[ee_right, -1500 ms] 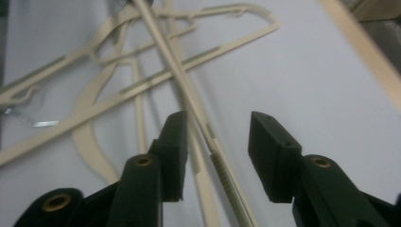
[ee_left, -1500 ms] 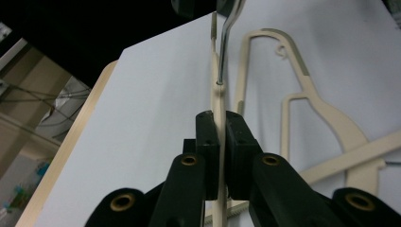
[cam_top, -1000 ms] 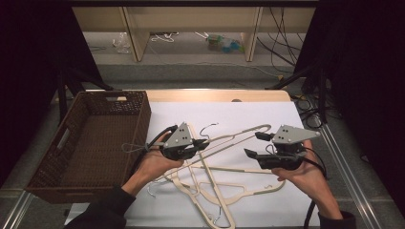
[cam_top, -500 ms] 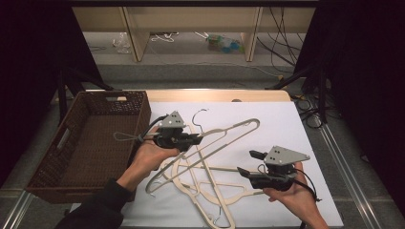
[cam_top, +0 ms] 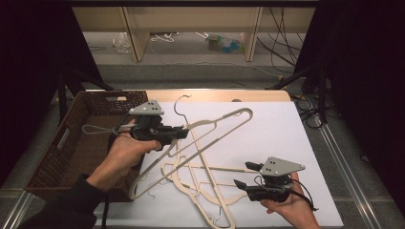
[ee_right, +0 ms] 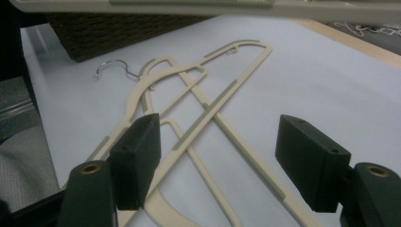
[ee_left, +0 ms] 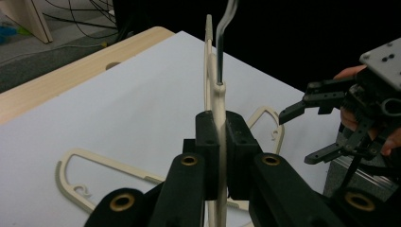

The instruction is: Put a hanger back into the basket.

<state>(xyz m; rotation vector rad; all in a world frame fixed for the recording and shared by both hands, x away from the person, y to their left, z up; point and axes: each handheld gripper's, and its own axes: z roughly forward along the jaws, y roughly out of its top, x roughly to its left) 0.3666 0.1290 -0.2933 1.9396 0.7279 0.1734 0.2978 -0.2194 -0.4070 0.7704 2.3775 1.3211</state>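
The left gripper (cam_top: 184, 132) clamps a cream hanger (cam_top: 217, 126) at its neck — lifted clear of the white table (cam_top: 282, 138), just beside the wicker basket (cam_top: 52, 157). Nearer the person, the right gripper (cam_top: 244, 175) hovers with jaws apart — nothing between them — over the hangers (ee_right: 208, 101) lying below.

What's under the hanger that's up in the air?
Under the lifted hanger, clamped in the left gripper, more cream hangers lie tangled on the white sheet. How many, I can't tell, since they overlap.
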